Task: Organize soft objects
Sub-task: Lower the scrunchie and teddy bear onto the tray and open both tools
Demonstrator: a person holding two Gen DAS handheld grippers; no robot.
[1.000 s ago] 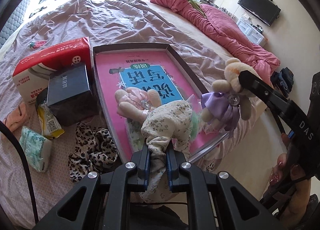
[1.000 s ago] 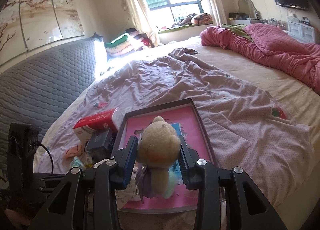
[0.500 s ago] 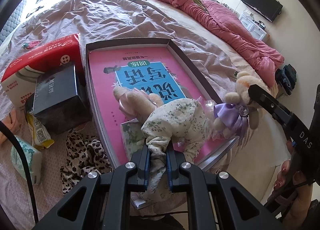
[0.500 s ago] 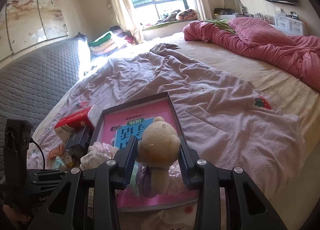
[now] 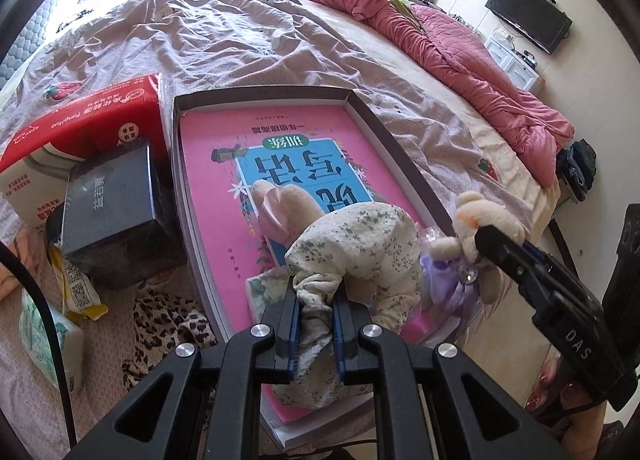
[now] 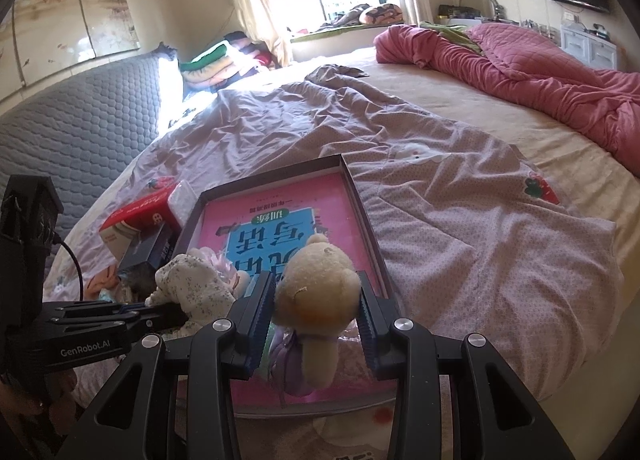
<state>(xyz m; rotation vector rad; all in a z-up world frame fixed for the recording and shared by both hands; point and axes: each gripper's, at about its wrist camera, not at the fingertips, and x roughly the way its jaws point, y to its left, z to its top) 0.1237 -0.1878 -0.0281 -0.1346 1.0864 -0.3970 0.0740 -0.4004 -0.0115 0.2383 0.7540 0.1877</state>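
My left gripper [image 5: 316, 308] is shut on the floral dress of a plush rabbit doll [image 5: 360, 256] and holds it over the near end of a dark shallow box [image 5: 384, 124] with a pink book [image 5: 224, 180] inside. My right gripper [image 6: 316, 300] is shut on the head of a cream teddy bear [image 6: 316, 288] with a purple bow, held just above the box's near right corner. The bear [image 5: 476, 228] and the right gripper show at the right of the left wrist view. The rabbit doll [image 6: 196, 284] and the left gripper show at the left of the right wrist view.
Left of the box lie a red tissue pack [image 5: 80, 136], a dark blue box [image 5: 112, 208], a leopard-print cloth [image 5: 168, 324], snack packets [image 5: 76, 284] and a green-white pack [image 5: 48, 340]. A red quilt [image 5: 460, 56] lies at the bed's far right. The bed edge is close on the right.
Both grippers have moved forward and lower over the box with their toys still held. The bear has come down close to the box's near right corner.
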